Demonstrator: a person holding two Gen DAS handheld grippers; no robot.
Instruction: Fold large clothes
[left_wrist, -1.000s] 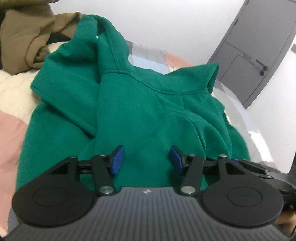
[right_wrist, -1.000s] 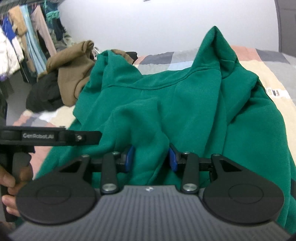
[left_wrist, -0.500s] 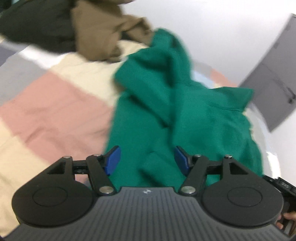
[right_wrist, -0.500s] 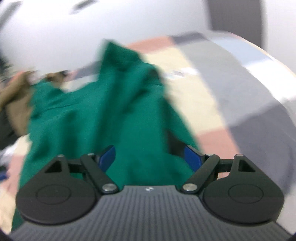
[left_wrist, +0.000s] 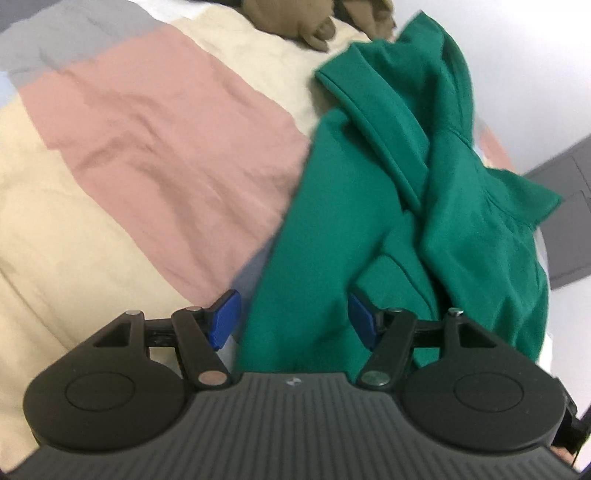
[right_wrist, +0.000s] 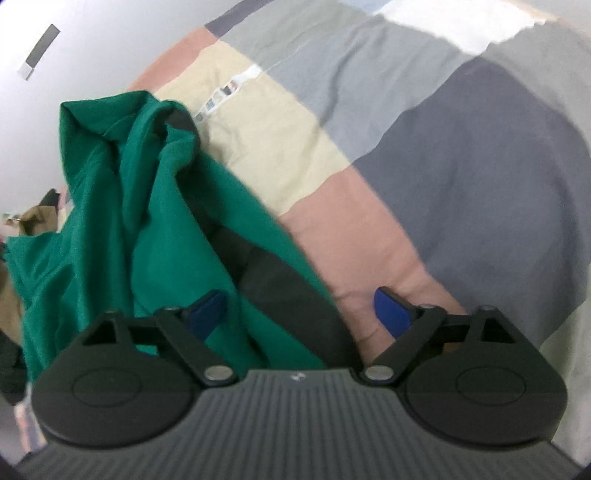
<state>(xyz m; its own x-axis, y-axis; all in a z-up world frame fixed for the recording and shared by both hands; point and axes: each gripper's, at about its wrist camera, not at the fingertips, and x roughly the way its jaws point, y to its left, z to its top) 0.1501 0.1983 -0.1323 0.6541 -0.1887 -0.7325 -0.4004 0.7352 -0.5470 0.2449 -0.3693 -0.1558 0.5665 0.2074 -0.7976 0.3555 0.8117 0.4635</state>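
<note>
A large green sweatshirt (left_wrist: 369, 206) lies crumpled on a patchwork quilt (left_wrist: 147, 147), one sleeve folded across its body. My left gripper (left_wrist: 294, 319) hovers open over the garment's left edge, with green cloth under the gap and its blue pads clear of it. In the right wrist view the same sweatshirt (right_wrist: 155, 221) fills the left half, a dark strip showing along its edge. My right gripper (right_wrist: 299, 312) straddles that right edge, its jaws opening. Cloth lies between them but neither pad presses on it.
A brown garment (left_wrist: 317, 22) is heaped at the far end of the bed, and it shows again as the brown garment (right_wrist: 37, 221) at the left. A grey door (left_wrist: 569, 206) stands beyond the bed. Bare quilt (right_wrist: 480, 184) spreads to the right of the sweatshirt.
The right jaws have let go of a fold of green cloth and spread wide. Both grippers rolled and swung outward, the left to the garment's left edge, the right to its right edge.
</note>
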